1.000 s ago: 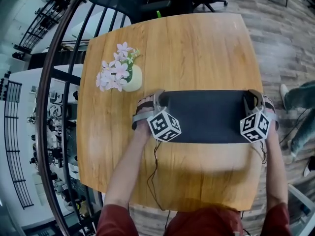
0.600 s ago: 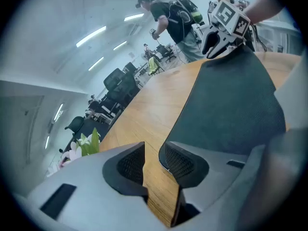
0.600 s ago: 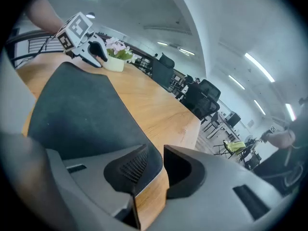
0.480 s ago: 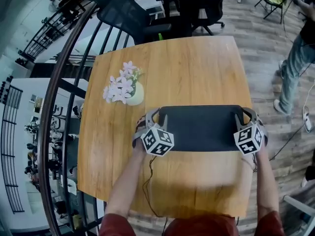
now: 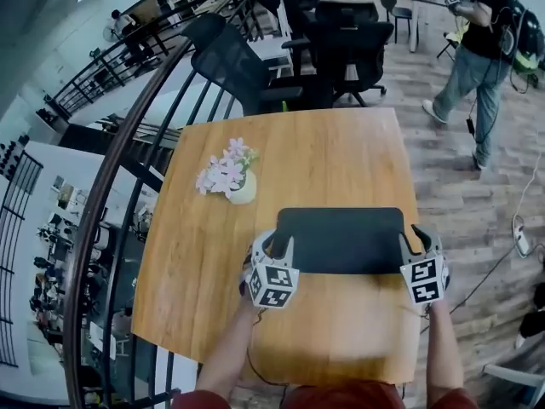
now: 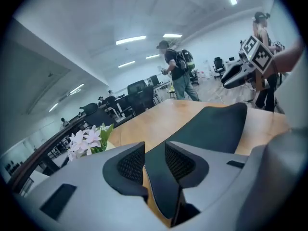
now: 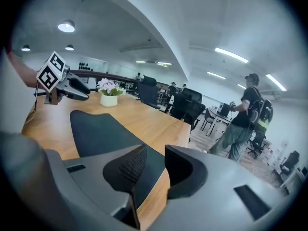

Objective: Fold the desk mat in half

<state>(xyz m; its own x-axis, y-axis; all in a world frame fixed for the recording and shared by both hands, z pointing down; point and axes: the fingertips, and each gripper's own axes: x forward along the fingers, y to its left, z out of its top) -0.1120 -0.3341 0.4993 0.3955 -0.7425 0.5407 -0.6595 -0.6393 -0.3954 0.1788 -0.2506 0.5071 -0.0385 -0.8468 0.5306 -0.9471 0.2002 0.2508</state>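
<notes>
A dark desk mat (image 5: 341,239) lies on the wooden table (image 5: 332,156), long side left to right. My left gripper (image 5: 279,247) stands at its left end and my right gripper (image 5: 412,239) at its right end. In the left gripper view the mat (image 6: 211,129) runs between the open jaws of the left gripper (image 6: 154,153), with a gap beside the pads. In the right gripper view the right gripper (image 7: 156,160) straddles the mat's (image 7: 96,129) edge. Its jaws are opening and the pads stand off the mat.
A small vase of pale flowers (image 5: 232,177) stands on the table left of the mat. Black office chairs (image 5: 341,49) sit beyond the far edge, and a railing (image 5: 128,186) runs along the left. A person (image 5: 481,49) walks at the far right.
The head view has pulled back and shows more of the room. Both grippers have stayed at the mat's two ends. A person has walked into view at the upper right.
</notes>
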